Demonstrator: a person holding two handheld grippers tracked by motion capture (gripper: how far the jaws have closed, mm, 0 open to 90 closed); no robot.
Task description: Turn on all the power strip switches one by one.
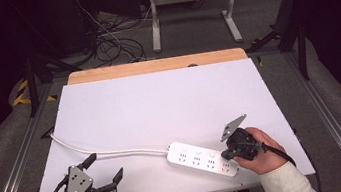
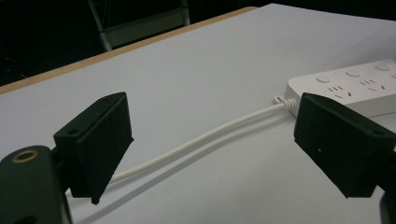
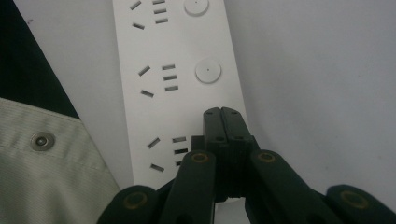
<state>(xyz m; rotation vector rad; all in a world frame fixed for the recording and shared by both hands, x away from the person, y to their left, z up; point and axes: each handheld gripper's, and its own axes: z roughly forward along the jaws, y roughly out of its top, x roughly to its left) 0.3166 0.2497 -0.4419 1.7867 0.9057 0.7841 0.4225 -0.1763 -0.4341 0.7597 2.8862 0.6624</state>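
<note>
Power strip (image 1: 201, 158): smooth white plastic, slight sheen, moulded round buttons and cut socket slots. Its cord (image 1: 111, 152): white rubbery sheath, smooth, ribbed strain relief where it meets the strip. Worktop (image 1: 159, 102): matt white board, smooth, no gloss; bare light wood strip along the far edge. Left gripper (image 1: 106, 170) and right gripper (image 3: 223, 114): matt black plastic jaws, faintly grainy, with brass-coloured metal rivets at the pivots. Grey plate on top of each gripper: flat, dull metal look. Sleeve (image 3: 46, 172): off-white ribbed woven cloth with a dull metal snap.
</note>
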